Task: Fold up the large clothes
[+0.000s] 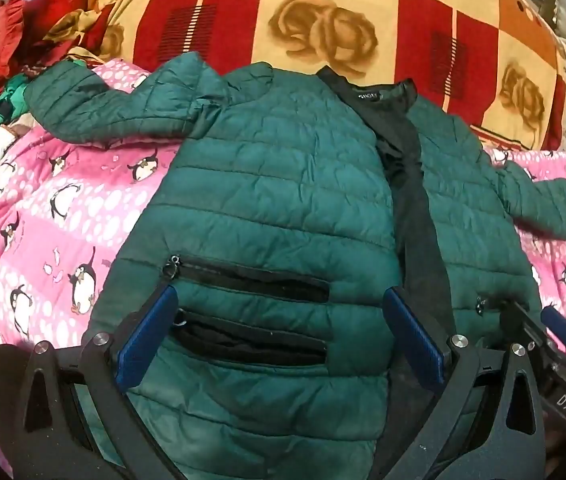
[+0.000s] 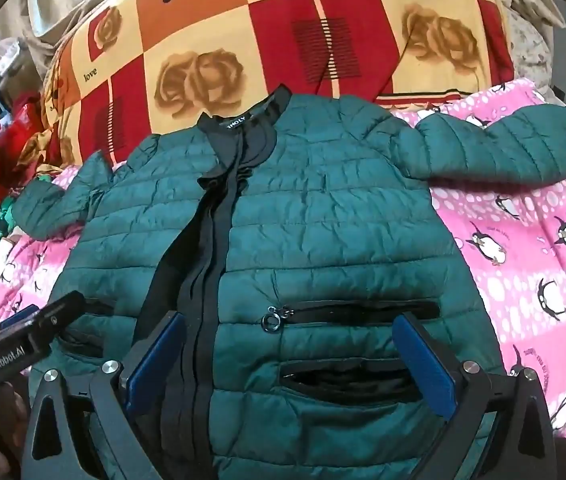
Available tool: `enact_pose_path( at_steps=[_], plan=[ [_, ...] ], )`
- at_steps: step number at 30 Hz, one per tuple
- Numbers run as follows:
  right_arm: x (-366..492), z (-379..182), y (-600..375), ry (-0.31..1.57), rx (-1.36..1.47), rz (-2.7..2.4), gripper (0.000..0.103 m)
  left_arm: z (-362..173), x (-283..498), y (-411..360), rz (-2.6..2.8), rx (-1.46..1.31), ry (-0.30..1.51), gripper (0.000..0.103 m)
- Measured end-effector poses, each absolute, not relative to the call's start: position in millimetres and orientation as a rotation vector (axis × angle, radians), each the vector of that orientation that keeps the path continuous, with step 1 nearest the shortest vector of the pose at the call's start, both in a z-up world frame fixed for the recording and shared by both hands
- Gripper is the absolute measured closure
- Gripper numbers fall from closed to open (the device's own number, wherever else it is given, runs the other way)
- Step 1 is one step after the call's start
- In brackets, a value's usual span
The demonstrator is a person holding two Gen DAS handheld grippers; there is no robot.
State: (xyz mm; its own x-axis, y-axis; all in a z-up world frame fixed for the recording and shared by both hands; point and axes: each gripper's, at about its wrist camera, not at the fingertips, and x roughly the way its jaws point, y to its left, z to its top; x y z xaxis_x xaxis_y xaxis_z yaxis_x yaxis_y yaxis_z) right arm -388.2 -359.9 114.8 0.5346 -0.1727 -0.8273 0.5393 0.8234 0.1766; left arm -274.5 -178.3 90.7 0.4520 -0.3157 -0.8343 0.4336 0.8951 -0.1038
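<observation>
A dark green quilted puffer jacket (image 1: 267,184) lies flat and front-up on a pink penguin blanket (image 1: 43,216), with black zip placket and collar, both sleeves spread out. It also shows in the right wrist view (image 2: 323,216). My left gripper (image 1: 281,320) is open and empty, hovering over the jacket's left front panel by two black zip pockets (image 1: 251,280). My right gripper (image 2: 289,348) is open and empty over the right front panel, straddling its pockets (image 2: 355,308). Each gripper shows at the edge of the other's view: the right gripper (image 1: 555,336) and the left gripper (image 2: 23,340).
A red, orange and cream checked blanket (image 1: 323,20) with rose prints lies beyond the collar. A heap of red and green clothes (image 1: 11,52) sits at the far left. The pink blanket (image 2: 523,240) stretches to the right of the jacket.
</observation>
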Motion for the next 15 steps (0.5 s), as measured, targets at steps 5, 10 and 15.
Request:
enact_pose_path(
  at_steps=[5,10,15],
  plan=[
    [-386,116,-366,0.914,0.442,-0.449,0.000,89,-275,-178,-0.461,0.143,0.994,0.001],
    [-386,112,-370,0.929,0.449,-0.430,0.000,88,-274,-180,-0.461,0.154,0.995,0.001],
    [-385,109,-383,0.932,0.445,-0.427,0.000,87,-273,-180,-0.458,0.159,0.996,0.001]
  ],
)
